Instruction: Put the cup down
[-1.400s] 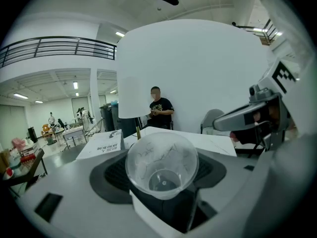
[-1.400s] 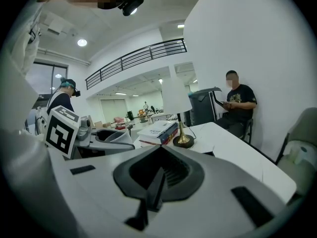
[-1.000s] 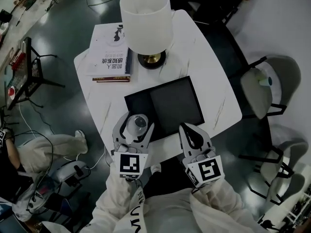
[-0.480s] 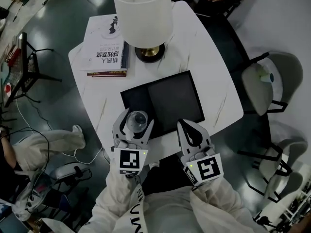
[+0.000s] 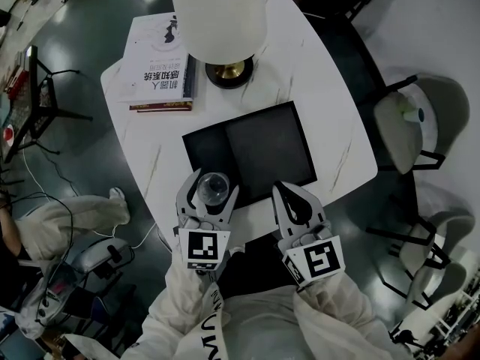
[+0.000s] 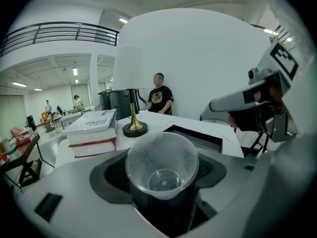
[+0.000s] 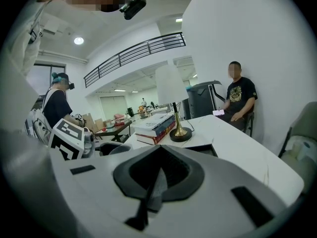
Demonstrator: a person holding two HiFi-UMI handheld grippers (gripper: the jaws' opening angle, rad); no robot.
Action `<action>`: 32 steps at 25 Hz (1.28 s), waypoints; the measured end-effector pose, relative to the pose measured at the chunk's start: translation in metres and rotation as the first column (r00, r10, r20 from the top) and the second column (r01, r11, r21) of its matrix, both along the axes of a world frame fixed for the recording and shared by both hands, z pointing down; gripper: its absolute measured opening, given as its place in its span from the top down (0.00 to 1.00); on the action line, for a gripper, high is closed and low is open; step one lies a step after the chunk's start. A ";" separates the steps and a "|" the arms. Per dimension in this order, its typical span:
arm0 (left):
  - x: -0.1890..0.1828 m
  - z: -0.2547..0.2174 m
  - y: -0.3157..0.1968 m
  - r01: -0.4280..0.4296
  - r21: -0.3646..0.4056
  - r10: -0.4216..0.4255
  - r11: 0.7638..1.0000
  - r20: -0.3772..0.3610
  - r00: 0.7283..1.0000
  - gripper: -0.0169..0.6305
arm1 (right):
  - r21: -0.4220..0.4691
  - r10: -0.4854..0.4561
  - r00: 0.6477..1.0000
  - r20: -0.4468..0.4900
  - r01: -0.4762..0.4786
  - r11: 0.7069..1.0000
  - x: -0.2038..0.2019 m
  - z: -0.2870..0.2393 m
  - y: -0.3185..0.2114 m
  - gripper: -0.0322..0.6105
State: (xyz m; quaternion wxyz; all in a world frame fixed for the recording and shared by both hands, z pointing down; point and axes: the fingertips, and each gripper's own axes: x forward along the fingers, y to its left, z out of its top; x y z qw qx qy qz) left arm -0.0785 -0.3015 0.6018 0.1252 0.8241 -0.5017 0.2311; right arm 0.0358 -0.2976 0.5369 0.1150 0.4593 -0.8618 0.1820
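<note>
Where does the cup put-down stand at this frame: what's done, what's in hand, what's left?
Done: the cup is over the white table's near edge, beside the black tray. In hand: the left tool grips it upright and empty; the right tool is shut and idle. Left: rest it on the table, open the jaws, withdraw. Whether its base touches the table cannot be told.
</note>
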 end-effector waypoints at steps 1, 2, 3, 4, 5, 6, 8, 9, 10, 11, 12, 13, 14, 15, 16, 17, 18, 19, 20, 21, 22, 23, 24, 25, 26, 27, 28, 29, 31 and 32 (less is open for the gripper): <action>0.000 0.002 0.001 0.002 -0.004 -0.002 1.000 0.001 1.000 0.47 | -0.002 -0.001 1.000 0.000 0.001 1.000 -0.001 0.001 0.000 0.94; 0.000 0.004 0.002 0.003 -0.008 -0.003 1.000 0.001 1.000 0.47 | -0.004 -0.003 1.000 0.000 0.003 1.000 -0.001 0.001 0.001 0.94; 0.000 0.006 0.003 0.004 -0.011 -0.004 1.000 0.002 1.000 0.47 | -0.004 -0.005 1.000 0.000 0.005 1.000 -0.002 0.002 0.001 0.94; 0.000 0.007 0.004 0.005 -0.013 -0.005 1.000 0.002 1.000 0.47 | -0.004 -0.006 1.000 0.001 0.006 1.000 -0.002 0.001 0.001 0.94; 0.000 0.008 0.004 0.005 -0.014 -0.005 1.000 0.001 1.000 0.47 | -0.004 -0.007 1.000 0.001 0.007 1.000 -0.003 0.001 0.001 0.94; 0.000 0.008 0.005 0.006 -0.015 -0.006 1.000 0.000 1.000 0.47 | -0.004 -0.007 1.000 0.000 0.007 1.000 -0.003 0.001 0.001 0.94; 0.000 0.010 0.006 0.008 -0.017 -0.008 1.000 -0.003 1.000 0.47 | -0.006 -0.006 1.000 -0.001 0.006 1.000 -0.003 0.001 0.001 0.94; 0.000 0.010 0.006 0.010 -0.018 -0.010 1.000 -0.004 1.000 0.47 | -0.007 -0.006 1.000 -0.001 0.006 1.000 -0.003 0.001 0.001 0.94; -0.001 0.011 0.007 0.011 -0.019 -0.011 1.000 -0.004 1.000 0.47 | -0.009 -0.006 1.000 -0.001 0.006 1.000 -0.003 0.001 0.001 0.94; -0.001 0.012 0.008 0.011 -0.021 -0.011 1.000 -0.005 1.000 0.47 | -0.010 -0.006 1.000 -0.001 0.006 1.000 -0.004 0.001 0.001 0.94; -0.001 0.014 0.008 0.010 -0.024 -0.011 1.000 -0.005 1.000 0.47 | -0.010 -0.007 1.000 -0.001 0.006 1.000 -0.004 0.002 0.001 0.94; -0.001 0.016 0.009 0.008 -0.028 -0.008 1.000 -0.005 1.000 0.47 | -0.010 -0.007 1.000 0.000 0.007 1.000 -0.005 0.002 0.002 0.94; 0.000 0.019 0.010 0.004 -0.033 -0.004 0.999 -0.005 1.000 0.47 | -0.011 -0.008 1.000 0.001 0.008 1.000 -0.006 0.003 0.002 0.94; 0.001 0.022 0.011 0.000 -0.038 0.000 0.999 -0.005 1.000 0.47 | -0.012 -0.008 1.000 0.002 0.008 1.000 -0.006 0.004 0.002 0.94; 0.002 0.024 0.012 -0.003 -0.042 0.002 0.999 -0.007 1.000 0.47 | -0.014 -0.009 1.000 0.002 0.009 1.000 -0.007 0.004 0.003 0.94; 0.003 0.025 0.013 -0.004 -0.043 0.004 0.999 -0.008 1.000 0.47 | -0.016 -0.010 1.000 0.003 0.010 1.000 -0.007 0.005 0.004 0.94; 0.004 0.026 0.014 -0.006 -0.044 0.005 0.999 -0.007 1.000 0.47 | -0.018 -0.011 1.000 0.003 0.011 1.000 -0.007 0.006 0.005 0.94; 0.005 0.027 0.014 -0.007 -0.045 0.007 0.999 -0.003 1.000 0.47 | -0.020 -0.012 1.000 0.003 0.012 1.000 -0.008 0.007 0.005 0.94; 0.005 0.029 0.015 -0.008 -0.047 0.008 0.999 0.004 1.000 0.47 | -0.022 -0.013 1.000 0.004 0.013 1.000 -0.008 0.007 0.006 0.94; 0.006 0.032 0.016 -0.010 -0.052 0.011 0.999 0.013 1.000 0.47 | -0.023 -0.014 1.000 0.004 0.014 1.000 -0.008 0.008 0.006 0.94; 0.006 0.034 0.018 -0.011 -0.057 0.012 0.998 0.022 1.000 0.47 | -0.025 -0.014 1.000 0.005 0.014 1.000 -0.008 0.008 0.007 0.94; 0.006 0.036 0.019 -0.011 -0.060 0.013 0.998 0.028 1.000 0.47 | -0.027 -0.015 1.000 0.006 0.015 1.000 -0.008 0.009 0.008 0.94; 0.006 0.037 0.020 -0.011 -0.062 0.013 0.998 0.031 0.999 0.47 | -0.029 -0.016 1.000 0.007 0.016 0.999 -0.009 0.009 0.008 0.94; 0.006 0.038 0.020 -0.011 -0.064 0.013 0.998 0.031 0.999 0.47 | -0.031 -0.017 1.000 0.008 0.017 0.999 -0.009 0.010 0.009 0.94; 0.006 0.039 0.020 -0.011 -0.066 0.013 0.998 0.030 0.999 0.47 | -0.032 -0.019 1.000 0.009 0.019 0.999 -0.010 0.010 0.009 0.94; 0.006 0.040 0.020 -0.012 -0.068 0.014 0.998 0.029 0.999 0.47 | -0.034 -0.020 1.000 0.010 0.021 0.999 -0.010 0.010 0.009 0.94; 0.006 0.041 0.019 -0.013 -0.070 0.015 0.997 0.028 0.999 0.47 | -0.036 -0.022 1.000 0.011 0.022 0.999 -0.011 0.011 0.009 0.94; 0.007 0.041 0.019 -0.013 -0.072 0.015 0.997 0.028 0.999 0.47 | -0.039 -0.022 1.000 0.012 0.023 0.999 -0.011 0.011 0.009 0.94; 0.006 0.042 0.018 -0.012 -0.072 0.014 0.997 0.029 0.999 0.47 | -0.045 -0.022 1.000 0.014 0.023 0.999 -0.011 0.013 0.009 0.94; 0.006 0.042 0.018 -0.011 -0.072 0.013 0.997 0.029 0.999 0.47 | -0.048 -0.022 1.000 0.014 0.023 0.999 -0.011 0.014 0.010 0.94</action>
